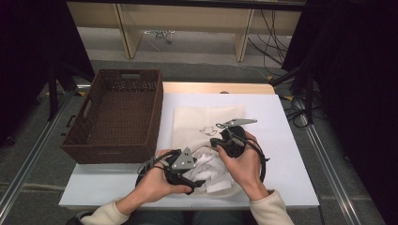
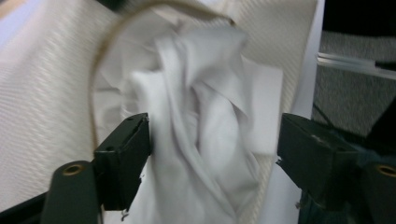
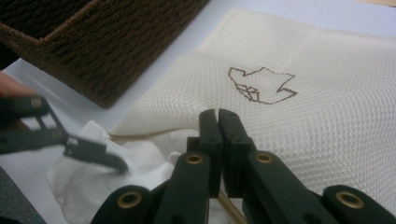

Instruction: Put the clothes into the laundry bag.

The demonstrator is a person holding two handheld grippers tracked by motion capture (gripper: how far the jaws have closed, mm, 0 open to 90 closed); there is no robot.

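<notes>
Table (image 1: 291,187) with white top; wicker basket (image 1: 115,112) at its left, standing empty as far as the high view shows. Cream mesh bag (image 1: 202,119) lies flat mid-table, just right of the basket, small brown line drawing (image 3: 262,85) on its upper face, mouth toward the person. White cloth (image 1: 209,171), crumpled, sits at the bag's mouth: partly inside the rim, the rest bunched out on the near side. Right gripper (image 3: 218,122): jaws fully closed, pinched at the bag's upper rim by the tan edging (image 3: 140,134); judged to be holding the mouth up, though the fabric between the pads cannot be made out for certain. Left gripper (image 2: 215,154): jaws wide apart, straddling the cloth; the left pad looks to brush a fold, the right pad stands clear, so no grip. Frame is motion-blurred. Progress, as judged: stuffing the cloth into the bag is partway done. The front folds are past the rim, and a good share is outside. Left to do: re-grip the loose part and push it deeper until none shows, then release the rim. Whether the bag then goes to the basket cannot be told.
</notes>
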